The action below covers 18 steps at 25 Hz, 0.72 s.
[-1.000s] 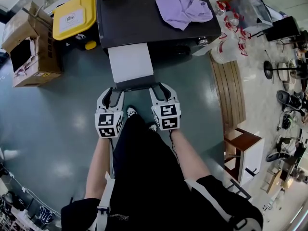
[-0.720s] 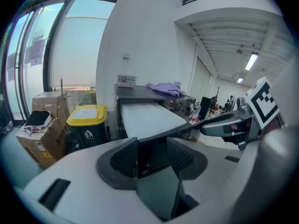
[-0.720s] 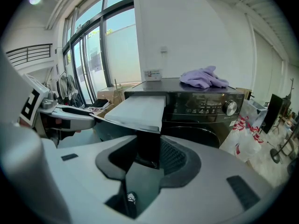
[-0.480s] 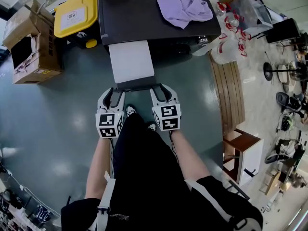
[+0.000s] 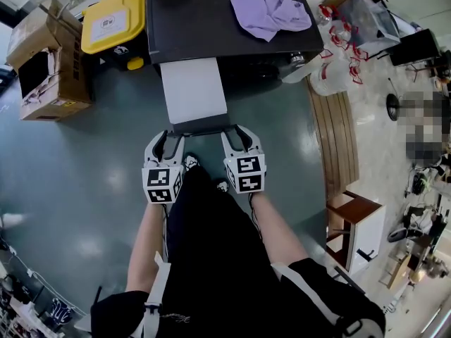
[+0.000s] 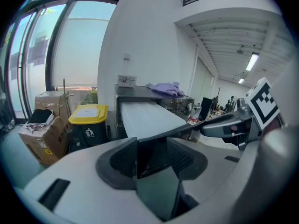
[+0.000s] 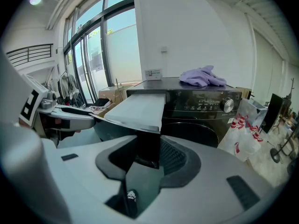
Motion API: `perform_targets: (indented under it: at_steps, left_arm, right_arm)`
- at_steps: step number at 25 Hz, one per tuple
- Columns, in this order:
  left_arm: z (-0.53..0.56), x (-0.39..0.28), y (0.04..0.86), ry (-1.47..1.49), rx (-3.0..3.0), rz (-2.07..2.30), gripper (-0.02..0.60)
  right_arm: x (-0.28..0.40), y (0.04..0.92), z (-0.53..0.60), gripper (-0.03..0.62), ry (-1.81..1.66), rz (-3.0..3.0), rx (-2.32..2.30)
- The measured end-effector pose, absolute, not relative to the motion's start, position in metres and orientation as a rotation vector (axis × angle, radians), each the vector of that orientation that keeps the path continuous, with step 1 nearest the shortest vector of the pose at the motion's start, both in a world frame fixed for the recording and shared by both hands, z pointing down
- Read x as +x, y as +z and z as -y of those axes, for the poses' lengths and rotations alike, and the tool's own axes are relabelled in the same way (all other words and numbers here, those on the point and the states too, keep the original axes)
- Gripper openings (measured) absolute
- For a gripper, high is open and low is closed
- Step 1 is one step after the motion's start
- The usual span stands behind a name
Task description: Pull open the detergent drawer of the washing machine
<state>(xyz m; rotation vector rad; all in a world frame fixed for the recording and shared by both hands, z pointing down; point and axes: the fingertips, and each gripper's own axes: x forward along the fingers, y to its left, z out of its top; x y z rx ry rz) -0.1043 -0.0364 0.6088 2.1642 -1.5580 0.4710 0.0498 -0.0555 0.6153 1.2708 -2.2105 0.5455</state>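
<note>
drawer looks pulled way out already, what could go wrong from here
1. The drawer hangs far out of the washing machine; more pulling could yank it off its track.
2. The left claw and right claw pinch only the corners of its dark front, so either could slip off.

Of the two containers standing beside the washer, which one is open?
The cardboard box, farther from the washing machine: its flaps stand open. The bin beside it has its yellow lid shut.

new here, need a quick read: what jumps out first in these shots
The white detergent drawer juts far out of the dark washing machine, its front clamped by the left gripper and right gripper. A purple cloth lies on the machine's top.
</note>
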Motion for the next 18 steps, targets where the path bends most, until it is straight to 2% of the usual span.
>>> perform_targets:
  at_steps: [18]
  left_arm:
    - [0.017,-0.101,0.609,0.473,2.161,1.563,0.195]
  right_arm:
    - [0.053,0.615,0.037,0.152,0.543,2.216,1.264]
